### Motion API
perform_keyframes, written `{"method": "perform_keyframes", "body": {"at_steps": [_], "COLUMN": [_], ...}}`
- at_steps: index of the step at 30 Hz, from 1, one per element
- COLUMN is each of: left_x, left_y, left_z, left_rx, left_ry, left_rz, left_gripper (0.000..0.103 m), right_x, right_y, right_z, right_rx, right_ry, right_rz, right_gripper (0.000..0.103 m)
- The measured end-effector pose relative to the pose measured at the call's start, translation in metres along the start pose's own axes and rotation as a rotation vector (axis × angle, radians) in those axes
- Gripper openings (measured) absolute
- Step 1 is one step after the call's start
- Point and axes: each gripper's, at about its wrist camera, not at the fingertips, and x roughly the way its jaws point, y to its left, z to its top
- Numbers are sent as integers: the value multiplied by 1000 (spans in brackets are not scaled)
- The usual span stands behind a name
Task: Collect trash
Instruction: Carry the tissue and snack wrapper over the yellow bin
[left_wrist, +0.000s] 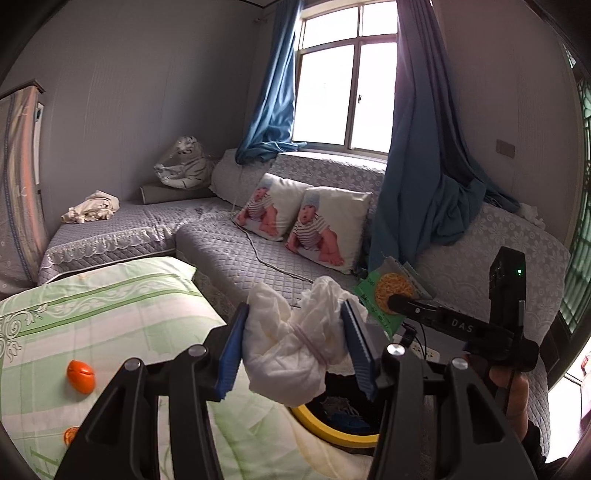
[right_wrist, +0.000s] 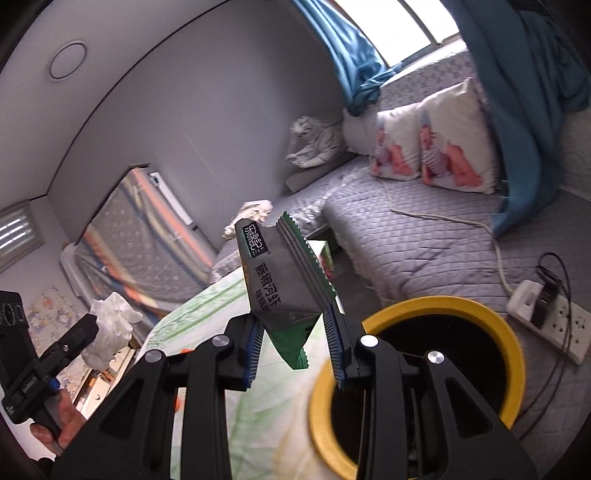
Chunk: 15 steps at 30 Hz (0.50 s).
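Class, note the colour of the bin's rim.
Yellow. The bin's rim shows best in the right wrist view, around a dark inside.

bin (right_wrist: 476, 314) mouth: open above; left: quilt (right_wrist: 207, 310) edge | right: power strip (right_wrist: 554, 328)

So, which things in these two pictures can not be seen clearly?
- Bin contents: dark inside in the right wrist view; the left claw and its white wad cover it in the left wrist view.
- Snack packet lower print: hidden between the right claw fingers.
- Orange piece: partly behind the claw frame.
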Motion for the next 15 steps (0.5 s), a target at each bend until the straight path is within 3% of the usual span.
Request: {"method": "perform_keyframes", "body": {"at_steps": [15], "left_x": [87], "left_y": [-25], "left_z": [-29], "left_rx": [-5], "left_ry": [162], "left_rz": [-84], "left_gripper": [48], "right_x": [29], "right_y": [-69], "right_z": [-23], "right_rx": [98], "right_ry": [44], "right_rz": [-140], "right_gripper": [29]}}
